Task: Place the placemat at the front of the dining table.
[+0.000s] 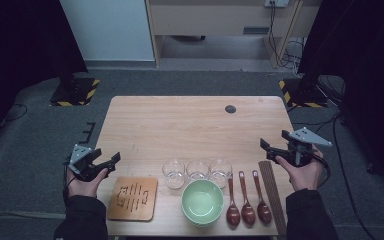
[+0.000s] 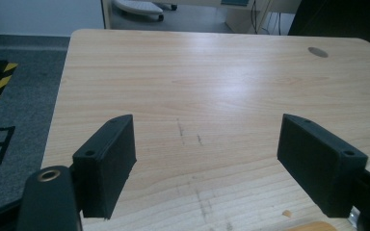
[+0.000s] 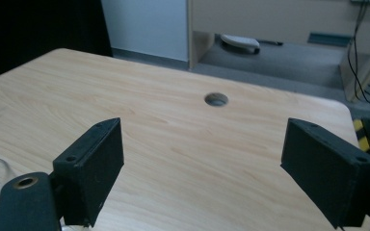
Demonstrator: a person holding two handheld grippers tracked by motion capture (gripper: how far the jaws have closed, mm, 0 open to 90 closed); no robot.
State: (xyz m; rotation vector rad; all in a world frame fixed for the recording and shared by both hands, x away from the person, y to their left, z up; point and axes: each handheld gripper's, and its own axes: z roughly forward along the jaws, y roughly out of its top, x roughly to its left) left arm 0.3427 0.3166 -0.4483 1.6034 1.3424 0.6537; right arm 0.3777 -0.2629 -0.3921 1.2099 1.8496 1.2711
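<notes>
Tableware lined up along the near edge, both grippers empty above it

Wooden trivet sits nearest the left gripper, whose jaws stand apart over bare table; then three glasses behind a green bowl, three brown spoons, and a strip of chopsticks by the right gripper — jaws likewise apart, gripping nothing. Everything lies within easy reach, likely staged for setting out — nothing touched yet.
</notes>
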